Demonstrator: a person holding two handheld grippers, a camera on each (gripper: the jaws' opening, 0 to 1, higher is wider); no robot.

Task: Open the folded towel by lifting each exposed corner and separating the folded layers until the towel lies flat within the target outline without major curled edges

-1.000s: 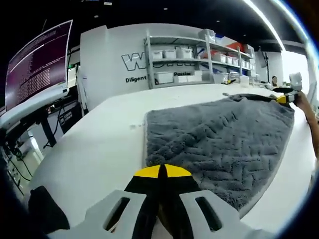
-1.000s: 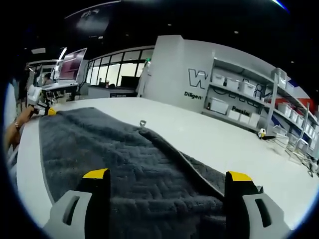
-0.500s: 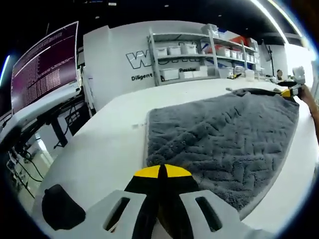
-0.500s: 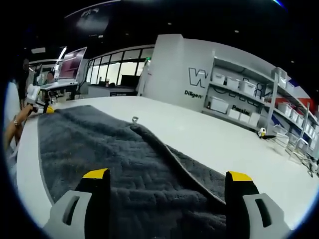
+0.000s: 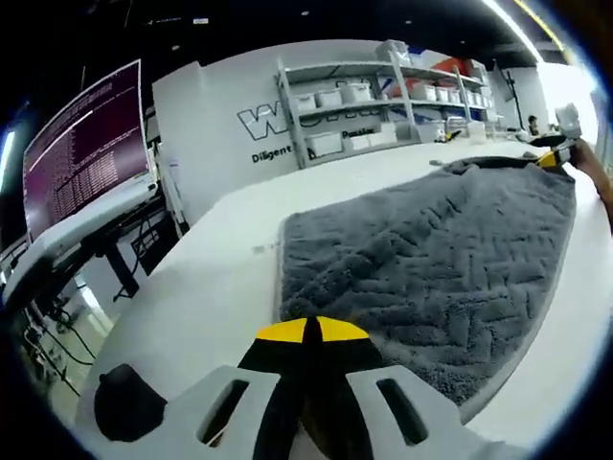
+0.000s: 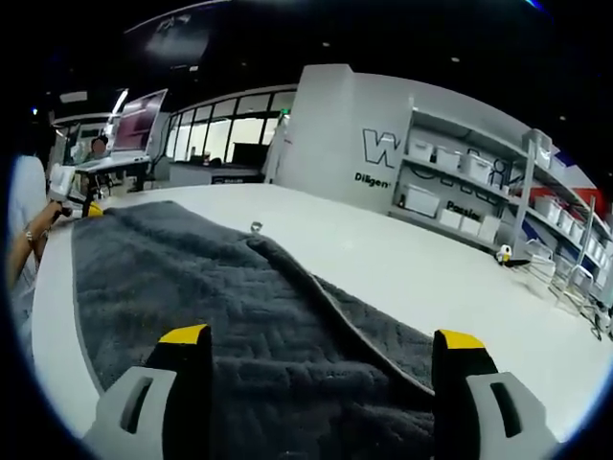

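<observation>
A grey towel (image 5: 431, 259) with a zigzag weave lies spread on the white table (image 5: 211, 278). My left gripper (image 5: 311, 331) is shut, its yellow tips pinched together at the towel's near corner. The right gripper (image 5: 556, 158) shows at the far corner, held by a hand. In the right gripper view the towel (image 6: 192, 278) runs between the wide-apart jaws of my right gripper (image 6: 322, 337), which is open. The upper layer's hemmed edge ends at a small loop tag (image 6: 257, 227). A lower layer (image 6: 383, 331) peeks out to its right. The left gripper (image 6: 81, 206) sits at the far left corner.
A large monitor (image 5: 86, 144) hangs past the table's left edge, with a dark round object (image 5: 124, 412) below it. Shelves with white bins (image 5: 364, 96) line the back wall. A small yellow item (image 6: 504, 255) rests on the bare table (image 6: 402, 259) to the towel's right.
In the right gripper view the upper layer's edge and loop tag have slid a little left, baring more of the lower layer. The left gripper view has tilted slightly; both grippers keep their states.
</observation>
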